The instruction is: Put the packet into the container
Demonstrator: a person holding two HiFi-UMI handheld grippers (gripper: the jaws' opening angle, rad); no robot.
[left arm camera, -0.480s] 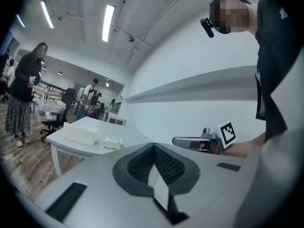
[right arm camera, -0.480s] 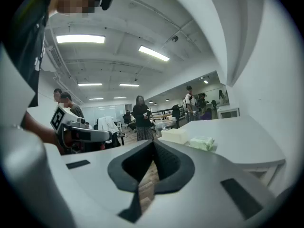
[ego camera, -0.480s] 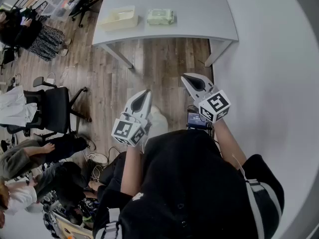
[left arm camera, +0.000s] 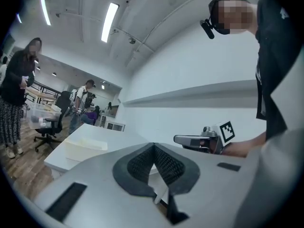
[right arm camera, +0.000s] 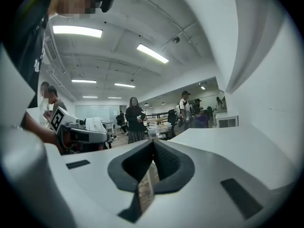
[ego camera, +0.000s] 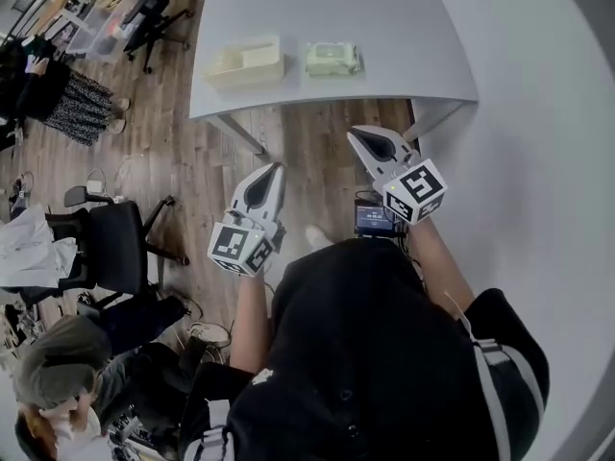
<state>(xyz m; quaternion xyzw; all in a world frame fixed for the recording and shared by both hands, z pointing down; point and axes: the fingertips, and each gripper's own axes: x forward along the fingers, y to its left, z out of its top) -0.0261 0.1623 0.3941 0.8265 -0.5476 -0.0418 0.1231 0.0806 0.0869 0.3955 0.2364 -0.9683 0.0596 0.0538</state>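
A pale green packet (ego camera: 332,60) lies on the white table (ego camera: 404,36), right of a shallow pale yellow container (ego camera: 245,62). Both grippers hang over the wooden floor, short of the table's near edge. My left gripper (ego camera: 276,169) points toward the container, jaws closed together and empty. My right gripper (ego camera: 354,133) points toward the table edge below the packet, jaws likewise shut with nothing between them. In the left gripper view the left gripper (left arm camera: 154,145) sees the container (left arm camera: 85,148) ahead at left. The right gripper (right arm camera: 153,141) shows the table (right arm camera: 228,141) at right.
Black office chairs (ego camera: 110,243) and seated people (ego camera: 58,373) fill the floor at left. Another chair (ego camera: 154,12) stands beside the table's far left. A white wall (ego camera: 538,161) runs along the right. A small screen device (ego camera: 375,220) sits by the right forearm.
The table with container and packet has come closer in the head view. Both grippers have moved forward toward the table edge, still closed.
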